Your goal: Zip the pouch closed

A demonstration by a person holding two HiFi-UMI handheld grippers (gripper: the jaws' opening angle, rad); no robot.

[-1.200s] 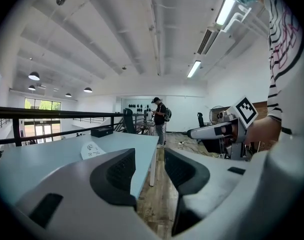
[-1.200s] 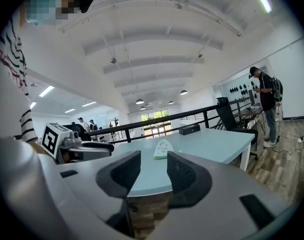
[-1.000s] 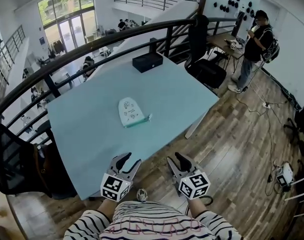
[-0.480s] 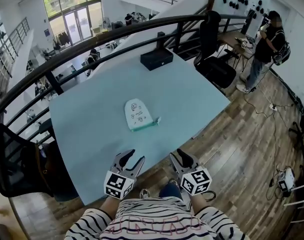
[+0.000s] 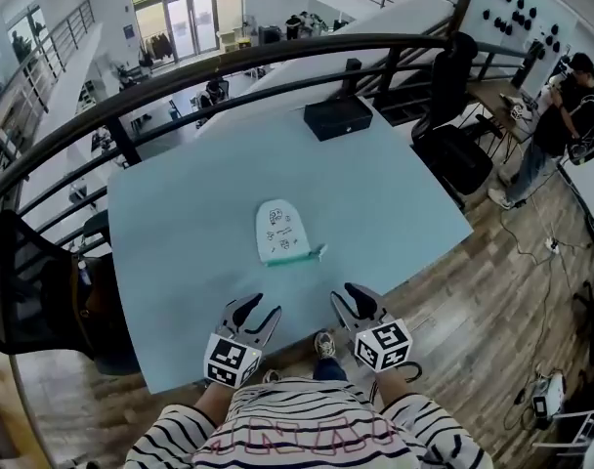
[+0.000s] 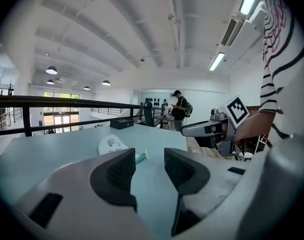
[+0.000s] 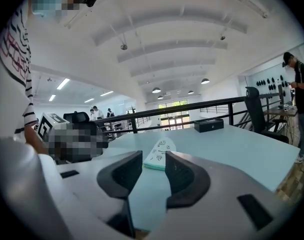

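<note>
A white pouch with small drawings and a teal zip edge lies flat in the middle of the light blue table. It also shows ahead in the left gripper view and in the right gripper view. My left gripper hovers open at the table's near edge, short of the pouch, with nothing between its jaws. My right gripper is beside it at the same edge and also open. Its jaws have just been closing a little, with nothing between them.
A black box sits at the table's far edge, in front of a dark railing. A black office chair stands off the far right corner and another chair at the left. A person stands far right on the wooden floor.
Both grippers have moved forward from over the floor to the table's near edge, closer to the pouch. The pouch has not moved on the table.
</note>
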